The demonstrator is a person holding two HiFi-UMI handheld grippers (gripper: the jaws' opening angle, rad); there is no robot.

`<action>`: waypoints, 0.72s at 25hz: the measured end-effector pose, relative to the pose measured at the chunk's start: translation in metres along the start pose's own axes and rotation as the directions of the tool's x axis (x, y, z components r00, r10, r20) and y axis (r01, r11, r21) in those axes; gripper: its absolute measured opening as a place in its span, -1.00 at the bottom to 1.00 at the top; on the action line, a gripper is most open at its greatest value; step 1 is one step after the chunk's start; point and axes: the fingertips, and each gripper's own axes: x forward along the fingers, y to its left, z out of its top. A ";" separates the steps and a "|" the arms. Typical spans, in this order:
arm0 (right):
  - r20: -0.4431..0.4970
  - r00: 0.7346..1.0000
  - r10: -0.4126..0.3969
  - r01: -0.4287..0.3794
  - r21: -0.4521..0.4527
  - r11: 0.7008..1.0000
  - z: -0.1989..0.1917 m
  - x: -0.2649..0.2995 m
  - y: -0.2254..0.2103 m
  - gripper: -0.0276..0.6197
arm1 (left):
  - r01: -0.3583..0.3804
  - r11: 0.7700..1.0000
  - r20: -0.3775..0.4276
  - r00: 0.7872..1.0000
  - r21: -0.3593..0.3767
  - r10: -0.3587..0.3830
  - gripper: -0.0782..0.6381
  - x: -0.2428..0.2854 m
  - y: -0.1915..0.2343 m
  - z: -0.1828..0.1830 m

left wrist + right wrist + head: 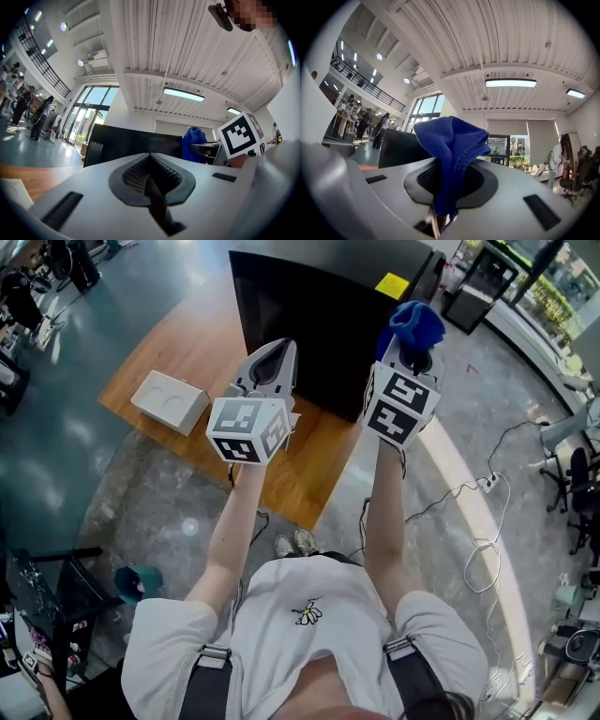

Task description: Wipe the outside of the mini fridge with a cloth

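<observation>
Grey flooring is spreading out around a wooden table (178, 352), on which the black fridge (319, 324) is standing, with a white box (170, 401) lying well apart to its left. Both grippers are being held up in front of the person, on the near side of the fridge, and none of its faces is being touched.

The cloth (452, 154) is being carried by the right gripper (410, 360). The jaws are being pressed together on the lower part of the blue fabric, and the rest is being left to bunch above the tips (a loose, folded crest). The left gripper (150, 159) is being held clenched on nothing: in its own view the ribbed pads are being shown meeting, with nothing between them.

The step in hand is being judged as the approach, with wiping not yet begun. In the head view the cloth is being seen near the fridge's near right corner, but both gripper views are being aimed upward, with the fridge low in each, so the cloth is being taken as raised in front of it, not against it.

For the next move, the right gripper is probably being called on to tip forward and down, so that the bunched fabric (not the jaw tips) is being laid on the nearest face.
</observation>
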 end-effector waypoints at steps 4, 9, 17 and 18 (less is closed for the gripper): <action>0.009 1.000 0.024 -0.025 0.042 0.999 0.001 -0.008 0.009 -0.69 | -0.031 0.999 -0.006 1.000 0.008 0.031 -0.77 -0.006 0.000 -0.004; 0.045 0.980 0.196 -0.197 0.015 0.980 0.009 -0.007 0.077 -0.69 | -0.107 0.993 -0.010 0.994 0.046 0.107 -0.77 -0.017 0.015 -0.008; 0.086 0.902 0.422 -0.423 -0.007 0.906 0.018 0.026 0.201 -0.69 | -0.221 0.970 -0.003 0.975 0.097 0.222 -0.77 -0.050 0.055 -0.007; 0.088 0.895 0.438 -0.438 -0.016 0.899 0.020 0.033 0.215 -0.69 | -0.235 0.967 -0.004 0.972 0.098 0.236 -0.77 -0.054 0.062 -0.008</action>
